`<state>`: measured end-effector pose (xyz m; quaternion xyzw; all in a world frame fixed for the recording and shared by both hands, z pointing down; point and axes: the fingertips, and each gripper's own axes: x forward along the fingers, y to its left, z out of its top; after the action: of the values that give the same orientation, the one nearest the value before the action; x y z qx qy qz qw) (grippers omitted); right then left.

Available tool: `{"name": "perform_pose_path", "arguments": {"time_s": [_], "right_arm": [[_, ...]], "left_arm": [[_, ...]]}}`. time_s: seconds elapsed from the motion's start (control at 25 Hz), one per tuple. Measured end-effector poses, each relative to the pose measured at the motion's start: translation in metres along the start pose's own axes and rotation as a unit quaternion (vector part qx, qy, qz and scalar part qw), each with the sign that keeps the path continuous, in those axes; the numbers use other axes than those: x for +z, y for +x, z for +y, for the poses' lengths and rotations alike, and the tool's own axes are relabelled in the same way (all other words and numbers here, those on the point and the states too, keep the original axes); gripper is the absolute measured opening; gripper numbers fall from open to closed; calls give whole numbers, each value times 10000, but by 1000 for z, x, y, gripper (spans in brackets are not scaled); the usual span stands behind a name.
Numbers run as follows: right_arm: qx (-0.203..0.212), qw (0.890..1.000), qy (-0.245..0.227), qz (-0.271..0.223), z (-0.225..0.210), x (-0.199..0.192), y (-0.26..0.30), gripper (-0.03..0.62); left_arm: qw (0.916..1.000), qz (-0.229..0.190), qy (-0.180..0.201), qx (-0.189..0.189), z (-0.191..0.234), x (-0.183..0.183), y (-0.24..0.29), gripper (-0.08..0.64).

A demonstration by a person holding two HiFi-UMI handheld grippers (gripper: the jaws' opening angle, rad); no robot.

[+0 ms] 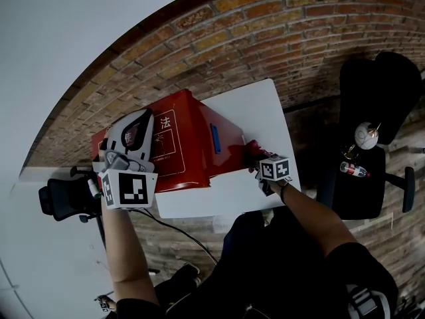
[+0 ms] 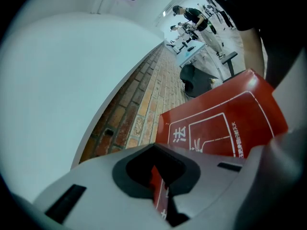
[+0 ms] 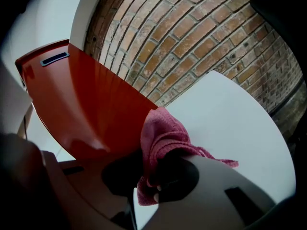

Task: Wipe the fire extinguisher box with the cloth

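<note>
The red fire extinguisher box (image 1: 192,145) lies on a white table (image 1: 265,108) that stands on a brick floor (image 1: 279,25). The box's face with white printed lines and a Chinese character points towards the person's left. A small blue rectangular fitting (image 1: 215,138) sits on its upper surface.

The left claw (image 1: 136,128) reaches over the printed end of the box. In the left gripper view its two halves are drawn close, with a thin red edge of the box pinched in the narrow gap between them.

The right claw (image 1: 257,159) is at the opposite, lower end of the box, over the table. It is clamped on a bunched pink-red cloth (image 3: 163,138). The cloth bulges out ahead of the claw and touches the smooth red side of the box, just where that side meets the table. A loose corner of the cloth trails over the white tabletop.

To the person's right a black chair (image 1: 372,98) stands apart from the table, with a bottle (image 1: 353,171) lying on its seat. Another black chair (image 1: 63,198) is at the table's left end.
</note>
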<state>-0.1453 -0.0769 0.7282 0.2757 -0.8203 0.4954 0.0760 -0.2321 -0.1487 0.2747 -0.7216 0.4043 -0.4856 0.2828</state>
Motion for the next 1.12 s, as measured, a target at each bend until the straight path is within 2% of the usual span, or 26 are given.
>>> {"name": "perform_pose_path", "arguments": {"time_s": [0.32,0.56,0.68,0.84,1.12], "right_arm": [[141,9995,-170,-235,20,21,-15,74],[300,9985,-99,-445,37,38,-23,74],[400,9977,-45,-539,48,46,-26,74],[315,9981,115,-515,42,42,-26,74],[502,9959,282,-702,64,51,-38,74]], "left_arm": [[9991,-100,-13,412,11,-2,-7,32],[10000,33,-2,49,3,-5,1,32],[10000,37,9,14,2,-4,1,32],[9999,74,1,-84,0,-6,3,32],[9999,73,8,-77,0,-5,3,32]]}}
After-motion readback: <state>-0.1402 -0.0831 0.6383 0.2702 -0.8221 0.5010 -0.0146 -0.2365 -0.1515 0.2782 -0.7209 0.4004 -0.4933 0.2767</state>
